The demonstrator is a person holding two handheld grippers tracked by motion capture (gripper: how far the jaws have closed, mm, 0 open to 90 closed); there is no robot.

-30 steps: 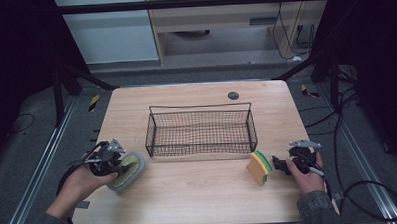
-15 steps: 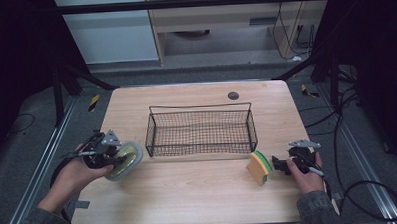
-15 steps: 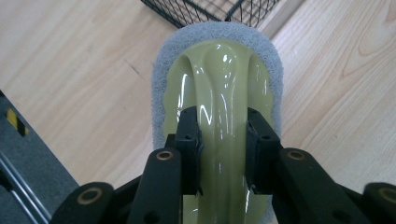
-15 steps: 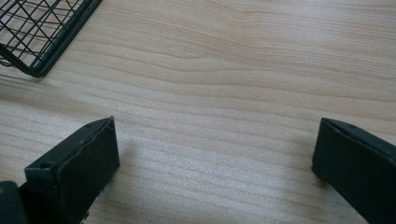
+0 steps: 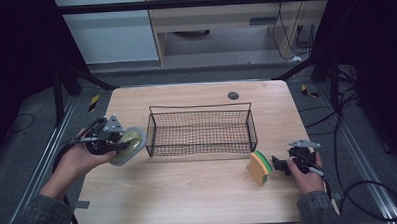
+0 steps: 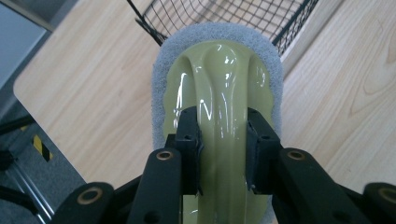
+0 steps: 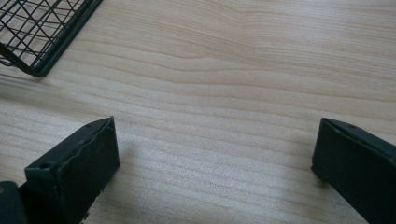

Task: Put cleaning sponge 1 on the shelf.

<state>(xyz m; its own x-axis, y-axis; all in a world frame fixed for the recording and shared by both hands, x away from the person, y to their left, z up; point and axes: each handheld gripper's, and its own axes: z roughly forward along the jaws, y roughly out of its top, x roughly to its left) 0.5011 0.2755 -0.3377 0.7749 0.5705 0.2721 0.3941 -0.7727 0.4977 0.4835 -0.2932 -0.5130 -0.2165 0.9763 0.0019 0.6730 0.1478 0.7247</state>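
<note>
On my left, the left tool (image 5: 118,140) has come up off the surface (image 5: 189,192) and swung in toward the wire basket (image 5: 200,129); a second ago it sat lower, near 8 o'clock, and now it hangs at about 9 o'clock, just beside the basket's left wall. Its jaws pinch the glossy green handle of the scrubbing pad (image 6: 219,88), grey fleece rim facing out, the pad carried in the air and tilted. I read that as a lift toward a drop into the basket, which looks empty so far.

Over at 4 o'clock the right tool (image 5: 284,165) has not shifted. In the right gripper view its jaws stand spread wide over bare wood. The yellow-and-green sponge (image 5: 259,167) stands on edge just beside it, ungripped, probably my next pickup.
</note>
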